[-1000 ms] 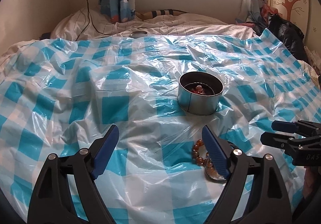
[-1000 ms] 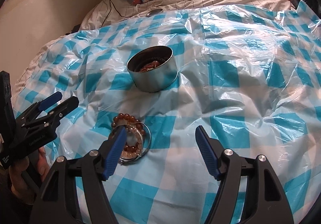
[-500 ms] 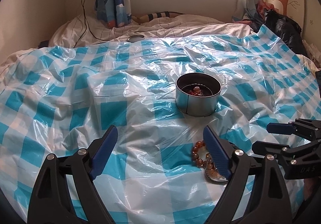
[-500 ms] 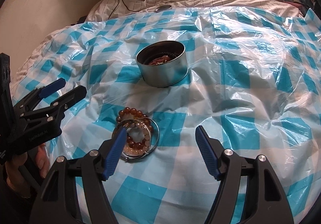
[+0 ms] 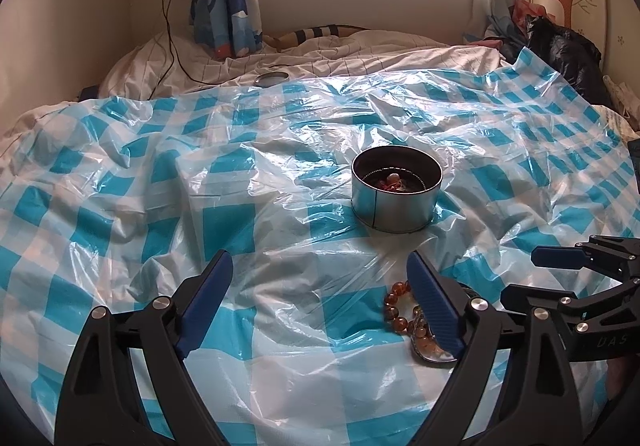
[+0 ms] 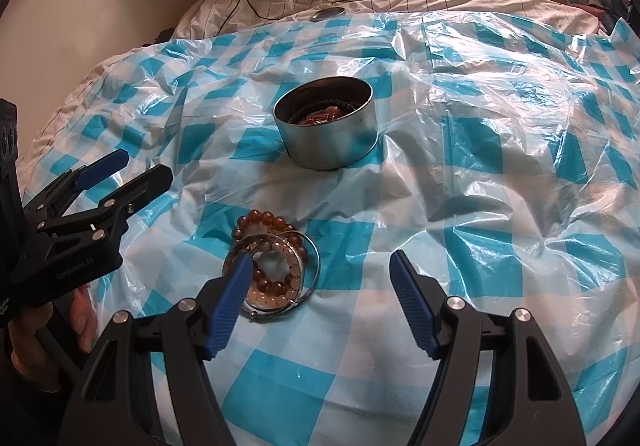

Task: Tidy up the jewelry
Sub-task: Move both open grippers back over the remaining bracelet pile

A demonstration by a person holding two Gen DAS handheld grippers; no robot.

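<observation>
A pile of bracelets lies on the blue-checked plastic sheet (image 6: 480, 150): amber bead strands (image 6: 272, 266) (image 5: 394, 306) with a thin silver bangle (image 6: 316, 266) around them. Behind them stands a round metal tin (image 5: 396, 206) (image 6: 332, 142) with jewelry inside. My right gripper (image 6: 320, 260) (image 5: 524, 276) hovers open just above the pile, its left finger overlapping the beads and nothing between the pads. My left gripper (image 5: 319, 260) (image 6: 144, 166) is open and empty, left of the pile. In the left wrist view its right finger hides part of the pile.
A flat metal lid (image 5: 272, 78) (image 6: 328, 12) lies on the striped bedding beyond the sheet. A black cable (image 5: 172, 46) runs down the wall at the back left. A black bag (image 5: 568, 54) sits at the right. A hand (image 6: 80, 318) holds the left gripper.
The left gripper's jaws stand slightly wider. The bracelets have shifted a little rightward under the right gripper's left finger in its view. Nothing was picked up or dropped.
</observation>
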